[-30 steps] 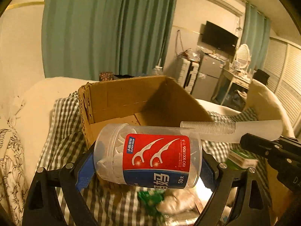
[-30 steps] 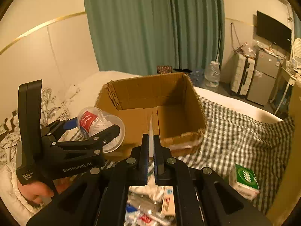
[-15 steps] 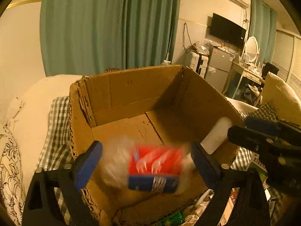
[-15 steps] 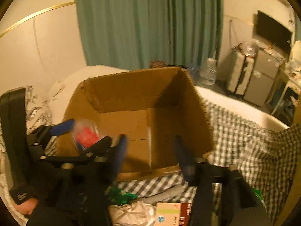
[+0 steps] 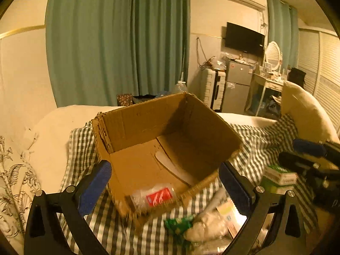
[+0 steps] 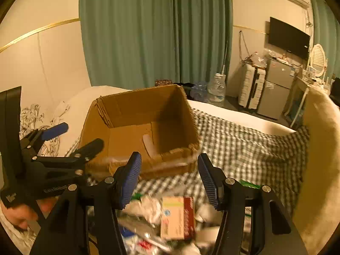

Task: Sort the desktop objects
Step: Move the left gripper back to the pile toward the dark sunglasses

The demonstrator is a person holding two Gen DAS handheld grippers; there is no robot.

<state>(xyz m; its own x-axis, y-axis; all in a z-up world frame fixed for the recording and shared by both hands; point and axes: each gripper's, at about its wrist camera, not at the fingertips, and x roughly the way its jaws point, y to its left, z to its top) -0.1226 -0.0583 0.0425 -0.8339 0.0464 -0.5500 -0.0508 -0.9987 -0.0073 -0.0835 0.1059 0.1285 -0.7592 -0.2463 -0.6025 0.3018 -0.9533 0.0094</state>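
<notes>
Sorting partly done: floss tub [image 5: 153, 196] and comb [image 5: 173, 166] lie on the floor of the box [image 5: 127, 125], tub at the near wall, comb mid-floor. Left gripper [image 5: 162, 186] gapes at full width, nothing between the pads. Right gripper [image 6: 169, 180] has just been opening; jaws apart, empty. Left to do: clutter on the checked cloth [image 6: 244, 140] near the box — carton [image 6: 178, 216], green pack [image 5: 278, 175], wrappers. Near pile is blurred; items hard to name. Tub hidden in right view.
</notes>
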